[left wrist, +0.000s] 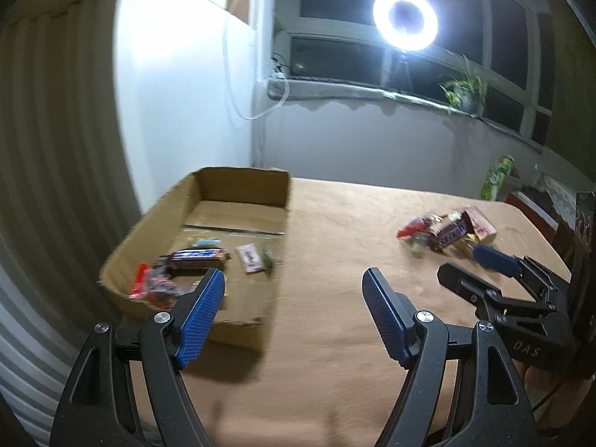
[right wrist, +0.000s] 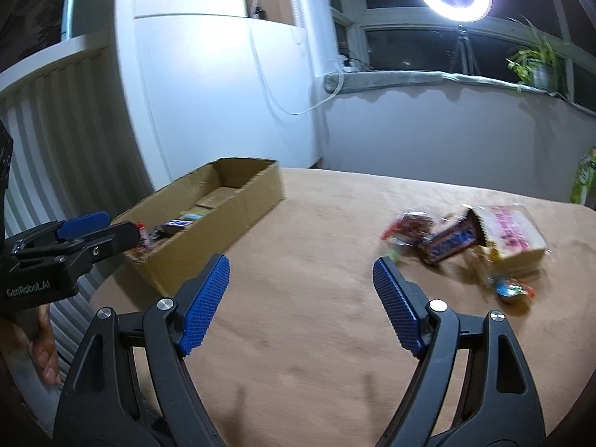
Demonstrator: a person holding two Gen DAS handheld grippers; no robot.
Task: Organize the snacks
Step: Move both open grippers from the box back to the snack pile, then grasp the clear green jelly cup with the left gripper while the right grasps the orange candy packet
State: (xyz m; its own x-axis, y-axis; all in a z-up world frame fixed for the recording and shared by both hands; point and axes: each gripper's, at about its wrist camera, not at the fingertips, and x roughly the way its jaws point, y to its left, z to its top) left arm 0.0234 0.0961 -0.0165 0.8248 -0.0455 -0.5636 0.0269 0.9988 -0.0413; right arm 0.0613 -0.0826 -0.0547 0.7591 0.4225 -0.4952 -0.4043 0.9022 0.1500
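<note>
Blue-padded left tongs (left wrist: 294, 313) are hanging wide apart with nothing between them, low in the left wrist view, over the desk (left wrist: 335, 298) beside the cardboard box (left wrist: 238, 320). That view is showing the box's inside: a dark candy bar (left wrist: 195, 259) and a red packet (left wrist: 143, 285). Right tongs (right wrist: 301, 309), also gaping and empty, are facing the loose snack pile (right wrist: 465, 242) at middle right, where the pink-printed white pack (right wrist: 512, 232) is showing much clearer.

Right claw (right wrist: 301, 279) open and empty over table (right wrist: 316, 335), snack pile (right wrist: 465, 242) ahead (blurred), cardboard box (right wrist: 223, 231) left.
</note>
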